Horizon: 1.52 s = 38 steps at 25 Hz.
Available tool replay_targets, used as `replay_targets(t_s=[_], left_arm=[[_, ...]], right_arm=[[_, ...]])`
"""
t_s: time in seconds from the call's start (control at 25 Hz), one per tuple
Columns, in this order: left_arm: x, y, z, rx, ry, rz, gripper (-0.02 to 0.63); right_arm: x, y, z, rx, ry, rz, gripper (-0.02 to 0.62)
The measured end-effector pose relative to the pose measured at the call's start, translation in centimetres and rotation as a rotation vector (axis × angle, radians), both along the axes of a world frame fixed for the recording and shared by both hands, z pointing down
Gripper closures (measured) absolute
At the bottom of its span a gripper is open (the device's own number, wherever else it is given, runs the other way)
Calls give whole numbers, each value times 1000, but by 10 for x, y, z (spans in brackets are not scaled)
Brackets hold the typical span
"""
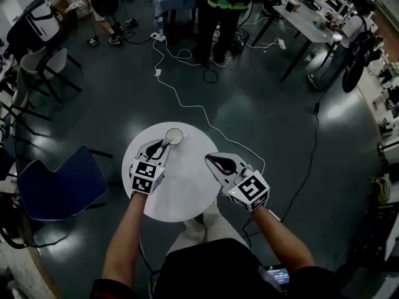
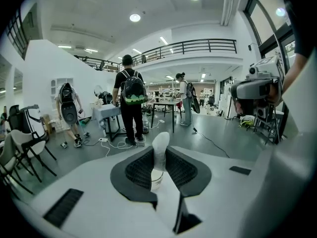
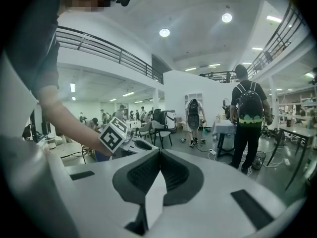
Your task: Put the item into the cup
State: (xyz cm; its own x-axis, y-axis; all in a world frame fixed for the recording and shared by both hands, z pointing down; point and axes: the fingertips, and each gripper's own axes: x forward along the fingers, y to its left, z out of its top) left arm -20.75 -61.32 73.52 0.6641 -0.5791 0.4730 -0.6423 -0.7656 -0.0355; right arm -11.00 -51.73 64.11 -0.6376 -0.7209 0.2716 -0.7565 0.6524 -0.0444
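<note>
A small white cup point(image 1: 174, 136) stands at the far edge of the round white table point(image 1: 187, 192). My left gripper point(image 1: 163, 146) hovers just in front of the cup, shut on a slim white item point(image 2: 160, 145) that sticks up between its dark pads. In the left gripper view the cup point(image 2: 155, 180) shows right below the item, past the jaws of the left gripper point(image 2: 159, 157). My right gripper point(image 1: 211, 160) hangs over the table's right side. In the right gripper view the right gripper point(image 3: 159, 155) is shut, its pads meeting with nothing between them.
A blue chair point(image 1: 59, 182) stands left of the table. A white cable point(image 1: 187, 104) snakes over the dark floor beyond it. A person with a backpack point(image 1: 221, 11) stands by a far table, and more chairs point(image 1: 37, 61) and benches line the room's edges.
</note>
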Motion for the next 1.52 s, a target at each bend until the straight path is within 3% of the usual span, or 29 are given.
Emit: replay_targets(t_s=[1.12,1.52], left_arm=[[79,-100,153,-82,-151,58,525],[83,-121,179,-103,-164,37,525]], right_arm=[[62,-52,143,-192,-57,52,578],[48,-74,162,-199,-90,33,578]])
